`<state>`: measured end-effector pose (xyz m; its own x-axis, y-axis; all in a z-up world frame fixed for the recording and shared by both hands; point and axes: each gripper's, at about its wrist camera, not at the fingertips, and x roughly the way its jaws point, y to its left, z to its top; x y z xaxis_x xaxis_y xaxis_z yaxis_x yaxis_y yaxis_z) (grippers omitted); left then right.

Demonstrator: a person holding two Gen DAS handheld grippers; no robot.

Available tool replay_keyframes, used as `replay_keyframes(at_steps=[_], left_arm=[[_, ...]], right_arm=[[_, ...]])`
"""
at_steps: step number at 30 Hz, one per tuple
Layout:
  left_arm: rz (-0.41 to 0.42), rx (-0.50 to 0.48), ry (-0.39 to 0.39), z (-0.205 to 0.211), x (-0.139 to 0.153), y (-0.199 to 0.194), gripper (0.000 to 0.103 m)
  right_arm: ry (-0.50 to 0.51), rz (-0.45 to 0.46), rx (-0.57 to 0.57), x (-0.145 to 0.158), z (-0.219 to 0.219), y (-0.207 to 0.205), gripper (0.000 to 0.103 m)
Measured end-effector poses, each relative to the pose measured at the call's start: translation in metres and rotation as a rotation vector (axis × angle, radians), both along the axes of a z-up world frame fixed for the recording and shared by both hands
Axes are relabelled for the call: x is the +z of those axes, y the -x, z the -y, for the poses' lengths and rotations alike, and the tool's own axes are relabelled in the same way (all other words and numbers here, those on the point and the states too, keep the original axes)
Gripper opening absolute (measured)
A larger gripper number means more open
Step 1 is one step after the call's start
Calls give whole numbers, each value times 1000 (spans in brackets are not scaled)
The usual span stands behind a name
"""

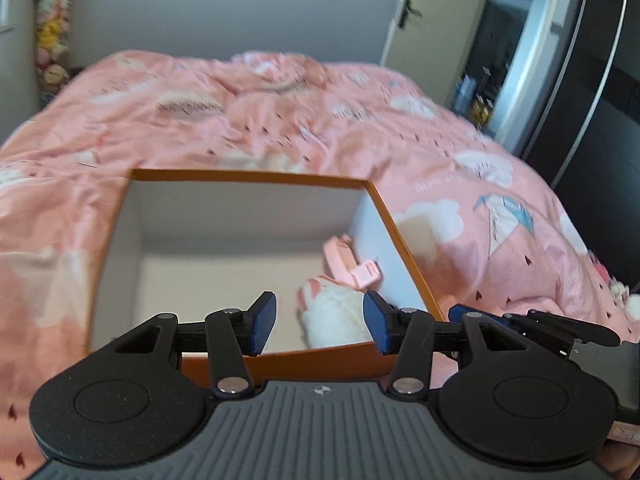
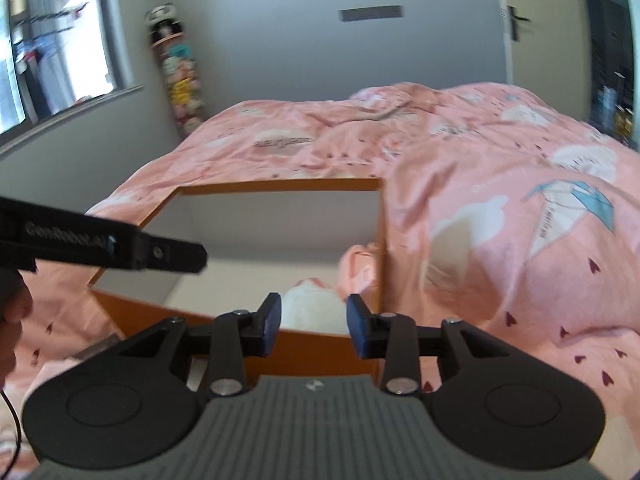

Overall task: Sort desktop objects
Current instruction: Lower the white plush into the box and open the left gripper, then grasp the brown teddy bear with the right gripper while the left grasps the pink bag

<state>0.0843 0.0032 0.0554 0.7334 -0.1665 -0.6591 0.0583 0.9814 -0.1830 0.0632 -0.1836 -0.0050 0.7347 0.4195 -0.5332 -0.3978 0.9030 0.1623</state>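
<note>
Orange box (image 1: 320, 364) on pink duvet (image 1: 460, 152), white plush (image 1: 340, 316) and pink item (image 1: 352, 264) at its four-o'clock corner; left gripper (image 1: 320, 324) and right gripper (image 2: 314, 326) both half-spread, empty

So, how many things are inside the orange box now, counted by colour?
White: 1, a white plush toy near the front wall of the orange box.
Pink: 1, a pink plastic item beside the right wall, too blurred to name.
Total: 2
</note>
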Motion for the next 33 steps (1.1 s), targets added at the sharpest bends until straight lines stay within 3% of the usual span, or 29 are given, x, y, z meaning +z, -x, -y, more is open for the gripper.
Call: replay_keyframes(at_steps=[3,7,17,21,25,28,33], left_arm=[[34,29,-41,-7,0,21,56],[18,76,-110,-16,-8,39,56],[-175,142,-46,-50,-36,61,56],[-262,116,-23,-57,-41,64,56],[-283,91,-32,-58,-44,68,57],[-291,33,-82,-54,-40,70,57],[-274,-172,-312,-32,-27,78,62]], right_arm=[[19,-3,51,0,-8,4,39],[41,-45,116,-3,-21,9,43],[65,-227,224,-31,-45,7,44],[60,-309,237,-45,-46,1,44],[51,-376,245,-56,-48,-4,44],[34,-407,264,-58,-49,-6,44],[35,-451,340,-54,-59,-5,44]])
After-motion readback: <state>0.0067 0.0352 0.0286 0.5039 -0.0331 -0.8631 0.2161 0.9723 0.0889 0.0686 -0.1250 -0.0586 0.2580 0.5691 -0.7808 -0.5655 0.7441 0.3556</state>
